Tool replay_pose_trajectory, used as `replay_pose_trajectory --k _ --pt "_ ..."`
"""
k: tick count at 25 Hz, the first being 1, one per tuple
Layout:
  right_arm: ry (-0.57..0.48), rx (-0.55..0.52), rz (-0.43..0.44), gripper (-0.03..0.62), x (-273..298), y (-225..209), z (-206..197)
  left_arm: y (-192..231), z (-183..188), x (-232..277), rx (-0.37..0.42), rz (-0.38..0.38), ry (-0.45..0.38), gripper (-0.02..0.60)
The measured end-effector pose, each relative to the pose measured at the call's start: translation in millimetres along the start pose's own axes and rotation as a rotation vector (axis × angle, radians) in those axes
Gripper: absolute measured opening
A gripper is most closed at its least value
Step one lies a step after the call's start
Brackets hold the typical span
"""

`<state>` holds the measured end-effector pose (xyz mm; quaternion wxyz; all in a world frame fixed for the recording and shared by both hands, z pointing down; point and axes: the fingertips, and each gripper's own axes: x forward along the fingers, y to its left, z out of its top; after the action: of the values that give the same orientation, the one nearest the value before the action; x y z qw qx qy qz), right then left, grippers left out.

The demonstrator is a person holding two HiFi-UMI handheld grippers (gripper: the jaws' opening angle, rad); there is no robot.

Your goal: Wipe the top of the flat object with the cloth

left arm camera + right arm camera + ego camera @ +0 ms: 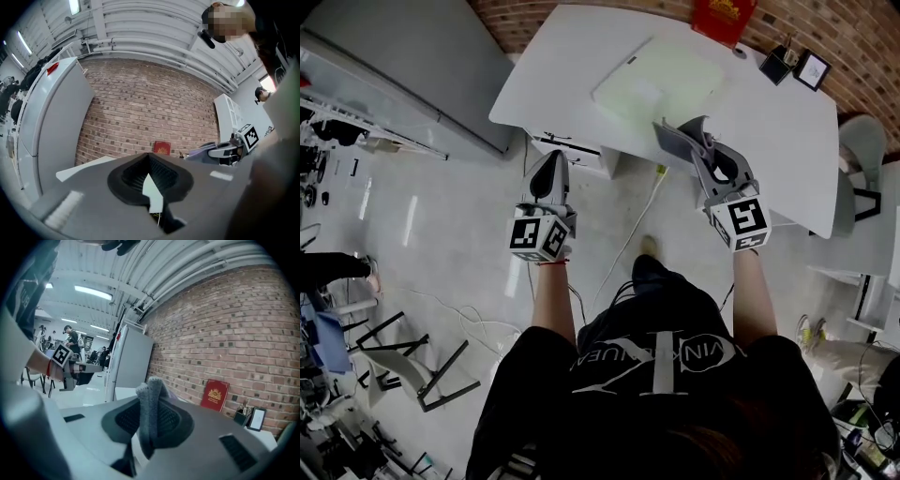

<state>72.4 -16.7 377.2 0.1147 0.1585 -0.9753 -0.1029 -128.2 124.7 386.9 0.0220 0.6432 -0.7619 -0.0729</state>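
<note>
Before the desk (562, 66), the right claw (150, 392) pinches a grey cloth (149, 416); the left claw (149, 158) is pressed together, empty. A pale flat board (661, 80) lies on the desk.

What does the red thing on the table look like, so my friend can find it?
Look for the white table against the brick wall. At its far edge, standing up against the bricks, is the red book with a gold crest. It is the only red thing there; the pen holder and small frame beside it are dark.
</note>
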Motion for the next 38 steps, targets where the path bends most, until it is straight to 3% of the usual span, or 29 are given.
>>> replay_pose_trajectory --k 9,18,26,38 --pt "0.009 -0.001 0.015 0.058 55 -46 -6 13 -8 81 -0.002 -0.044 0.008 0.011" --pt "0.022 0.016 0.003 0.058 79 -68 -11 17 -13 116 0.029 -0.081 0.044 0.011" --pt "0.057 0.05 -0.036 0.058 112 -94 -17 23 -3 183 0.019 -0.254 0.052 0.011" --pt "0.127 0.101 -0.12 0.058 194 -140 -23 52 -36 295 0.085 -0.436 0.184 0.011"
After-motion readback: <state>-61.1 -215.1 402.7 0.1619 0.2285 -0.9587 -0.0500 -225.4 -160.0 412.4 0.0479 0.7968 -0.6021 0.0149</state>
